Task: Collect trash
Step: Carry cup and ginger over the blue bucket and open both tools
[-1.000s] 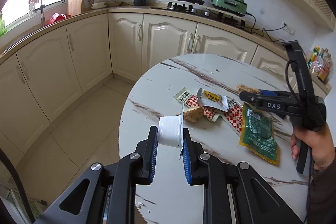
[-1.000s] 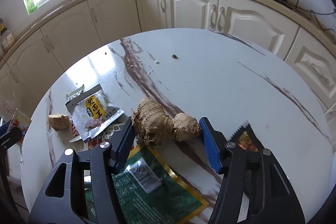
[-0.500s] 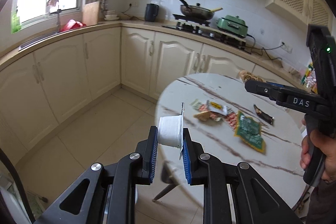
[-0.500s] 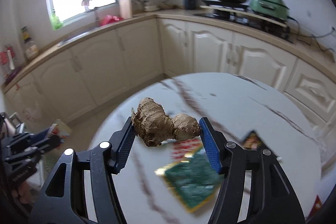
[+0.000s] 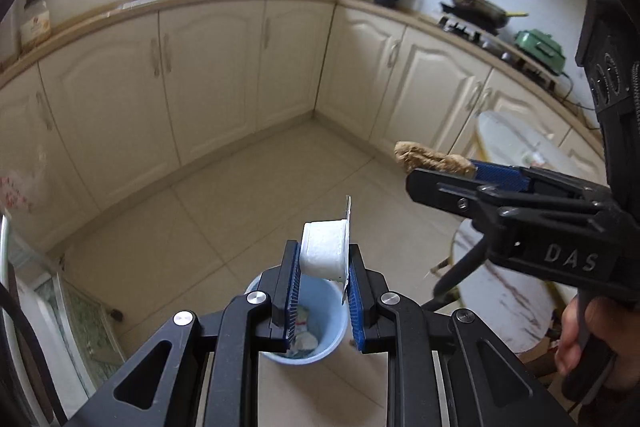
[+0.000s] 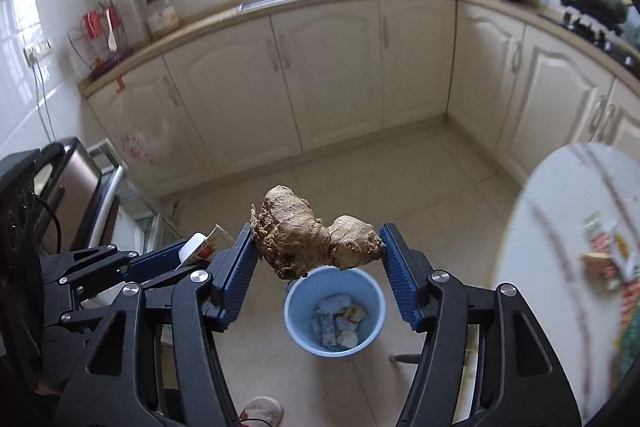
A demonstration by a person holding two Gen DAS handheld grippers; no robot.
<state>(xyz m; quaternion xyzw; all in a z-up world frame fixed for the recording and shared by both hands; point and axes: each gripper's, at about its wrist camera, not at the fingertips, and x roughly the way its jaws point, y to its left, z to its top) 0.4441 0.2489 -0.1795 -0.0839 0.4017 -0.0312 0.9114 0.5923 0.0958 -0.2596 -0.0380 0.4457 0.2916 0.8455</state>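
Note:
My left gripper (image 5: 322, 267) is shut on a small white plastic cup (image 5: 325, 250) with a peeled foil lid, held above a light blue trash bin (image 5: 334, 311) on the floor. My right gripper (image 6: 318, 251) is shut on a knobbly piece of ginger (image 6: 312, 241), also held above the blue bin (image 6: 296, 315), which has several wrappers in it. The ginger (image 5: 432, 159) and right gripper (image 5: 444, 173) show at the right in the left wrist view. The left gripper with the cup (image 6: 192, 247) shows at the left in the right wrist view.
The round marble table (image 6: 552, 227) stands at the right with several wrappers and a ginger piece on it. Cream kitchen cabinets (image 6: 332, 75) line the far walls. A beige tiled floor (image 5: 224, 219) surrounds the bin. A slippered foot (image 6: 260, 409) is near the bottom.
Both grippers have swung left away from the table with the cup and ginger still held. They now hang over the blue bin on the floor.

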